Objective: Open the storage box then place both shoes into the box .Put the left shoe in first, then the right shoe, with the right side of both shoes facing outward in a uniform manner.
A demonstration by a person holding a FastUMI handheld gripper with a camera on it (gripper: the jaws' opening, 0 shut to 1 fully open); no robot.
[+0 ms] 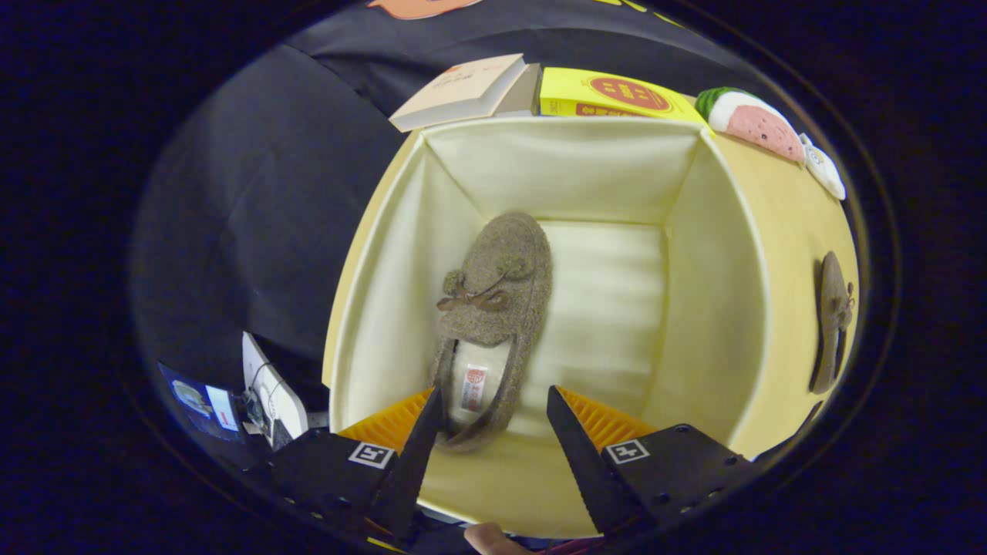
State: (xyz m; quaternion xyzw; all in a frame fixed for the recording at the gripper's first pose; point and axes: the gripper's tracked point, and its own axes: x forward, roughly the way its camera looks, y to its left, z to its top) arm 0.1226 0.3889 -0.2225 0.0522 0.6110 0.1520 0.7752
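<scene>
Gripper view. The open cream fabric-lined storage box (540, 166) stands on the pale wooden table (794, 231). One brown woolly moccasin-style shoe with a small bow (493, 301) lies flat on the box floor along the wall at 9 o'clock, toe toward 12 o'clock and heel nearest the fingers. The second brown shoe (834, 320) rests on the table outside the box, at 3 o'clock from it.

Step in hand, as judged: the first shoe is placed and the second is not yet picked up. To do it well, lift clear of the box rim before turning toward 3 o'clock, grip the second shoe across its heel collar, and lower it into the free strip of floor beside the first shoe, toe toward the same wall, so that both right sides face the same way.

Pose: the gripper (493, 420) hangs above the near rim, looking steeply down into the box. Its fingers are spread apart and hold nothing; the heel of the boxed shoe lies just ahead of them, not touched. A fingertip of the holding hand (487, 539) shows at 6 o'clock.
</scene>
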